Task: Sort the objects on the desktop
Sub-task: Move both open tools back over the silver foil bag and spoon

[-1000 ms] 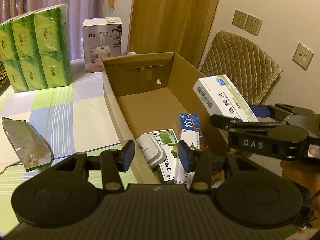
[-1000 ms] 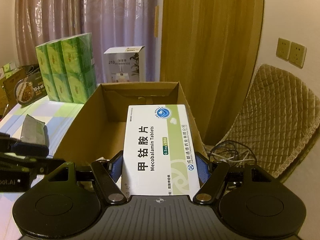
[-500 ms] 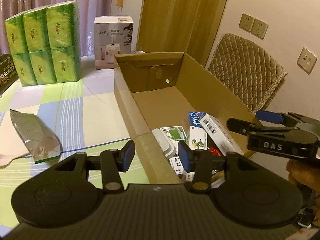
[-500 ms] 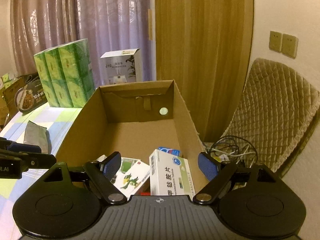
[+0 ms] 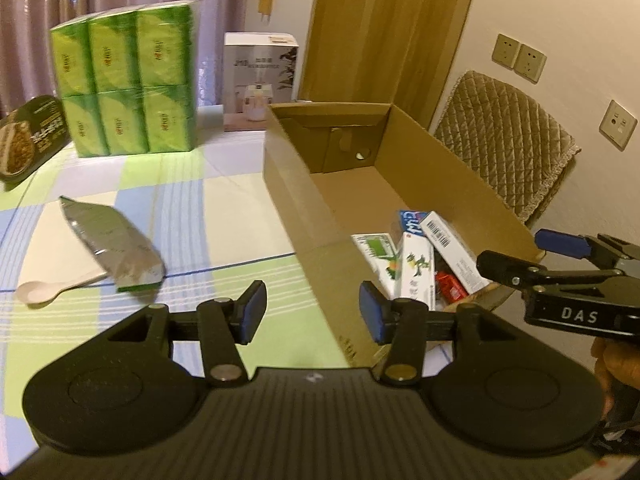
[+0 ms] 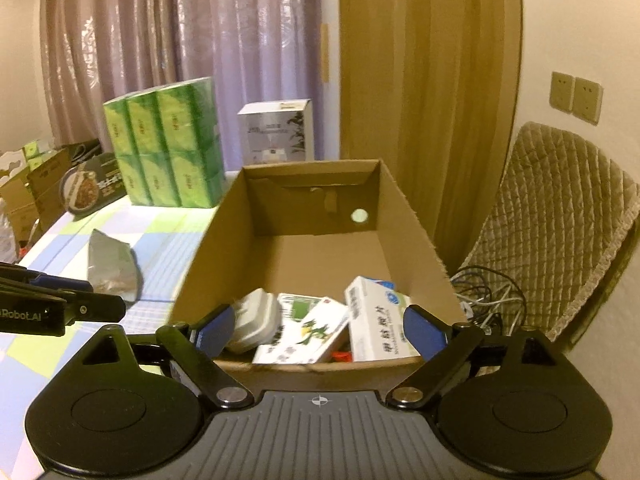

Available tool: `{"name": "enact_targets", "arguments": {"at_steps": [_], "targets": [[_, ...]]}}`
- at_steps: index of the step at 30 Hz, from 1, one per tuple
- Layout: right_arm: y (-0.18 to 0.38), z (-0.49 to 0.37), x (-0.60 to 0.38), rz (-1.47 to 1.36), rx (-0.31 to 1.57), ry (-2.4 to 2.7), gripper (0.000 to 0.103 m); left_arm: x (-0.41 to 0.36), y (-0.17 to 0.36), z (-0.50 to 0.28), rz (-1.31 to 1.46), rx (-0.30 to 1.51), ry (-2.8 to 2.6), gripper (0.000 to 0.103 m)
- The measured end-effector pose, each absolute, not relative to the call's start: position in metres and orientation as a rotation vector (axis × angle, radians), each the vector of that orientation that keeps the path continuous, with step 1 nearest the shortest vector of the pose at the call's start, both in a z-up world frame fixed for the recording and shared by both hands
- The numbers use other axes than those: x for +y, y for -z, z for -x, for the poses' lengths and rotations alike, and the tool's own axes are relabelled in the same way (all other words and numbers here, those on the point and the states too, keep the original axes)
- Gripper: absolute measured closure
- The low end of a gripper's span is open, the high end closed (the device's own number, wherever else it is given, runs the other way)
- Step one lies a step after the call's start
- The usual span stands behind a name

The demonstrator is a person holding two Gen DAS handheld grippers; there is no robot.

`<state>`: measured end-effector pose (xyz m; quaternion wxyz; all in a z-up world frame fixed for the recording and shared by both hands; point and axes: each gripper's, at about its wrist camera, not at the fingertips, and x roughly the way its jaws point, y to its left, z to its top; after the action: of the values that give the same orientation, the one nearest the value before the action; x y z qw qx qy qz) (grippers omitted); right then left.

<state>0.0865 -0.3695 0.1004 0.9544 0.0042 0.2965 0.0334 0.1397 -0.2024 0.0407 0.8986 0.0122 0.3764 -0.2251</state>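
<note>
An open cardboard box [image 5: 304, 216] [image 6: 216, 256] stands on the checked tablecloth. Inside its near end lie a white-and-green medicine box [image 6: 374, 320] [image 5: 448, 248], a dragon-printed box [image 6: 308, 336] [image 5: 416, 272] and a white plastic case [image 6: 256, 316]. My right gripper [image 6: 320, 328] [image 5: 520, 252] hovers over the box's near edge, its jaws opening wide and holding nothing. My left gripper [image 5: 312, 308] hangs over the table by the box's near left corner, jaws opening, nothing between the pads. A silver foil pouch [image 5: 108, 240] [image 6: 114, 266] and a wooden spoon [image 5: 48, 290] lie left of the box.
Green tissue packs [image 5: 128, 80], a white carton [image 5: 260, 80] and a dark food box [image 5: 28, 136] stand at the table's back. A quilted chair [image 5: 504, 152] and loose cables [image 6: 488, 296] are to the right of the box.
The right gripper let go of the white-and-green medicine box, which dropped into the cardboard box, and its jaws spread wide. Both grippers drew back from the box.
</note>
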Motion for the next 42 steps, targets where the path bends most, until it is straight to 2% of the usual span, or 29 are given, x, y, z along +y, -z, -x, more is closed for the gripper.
{"name": "enact_targets", "arguments": {"at_steps": [9,14,22,27,42], "targets": [[-0.110,-0.072,-0.334,0.030,0.595,-0.119,0.009,-0.159,-0.045,-0.122,-0.006,0.771,0.412,0.041],[-0.113,-0.066,-0.314,0.054,0.595,-0.149,0.007,-0.132,-0.047,-0.113,0.006,0.762,0.390,0.026],[-0.117,-0.063,-0.283,0.094,0.591,-0.202,0.006,-0.085,-0.041,-0.104,0.011,0.769,0.344,0.013],[-0.119,-0.066,-0.265,0.116,0.590,-0.230,0.006,-0.053,-0.033,-0.103,-0.003,0.788,0.315,0.007],[-0.108,-0.093,-0.203,0.207,0.616,-0.339,0.005,0.012,-0.014,-0.131,-0.105,0.822,0.280,0.004]]}}
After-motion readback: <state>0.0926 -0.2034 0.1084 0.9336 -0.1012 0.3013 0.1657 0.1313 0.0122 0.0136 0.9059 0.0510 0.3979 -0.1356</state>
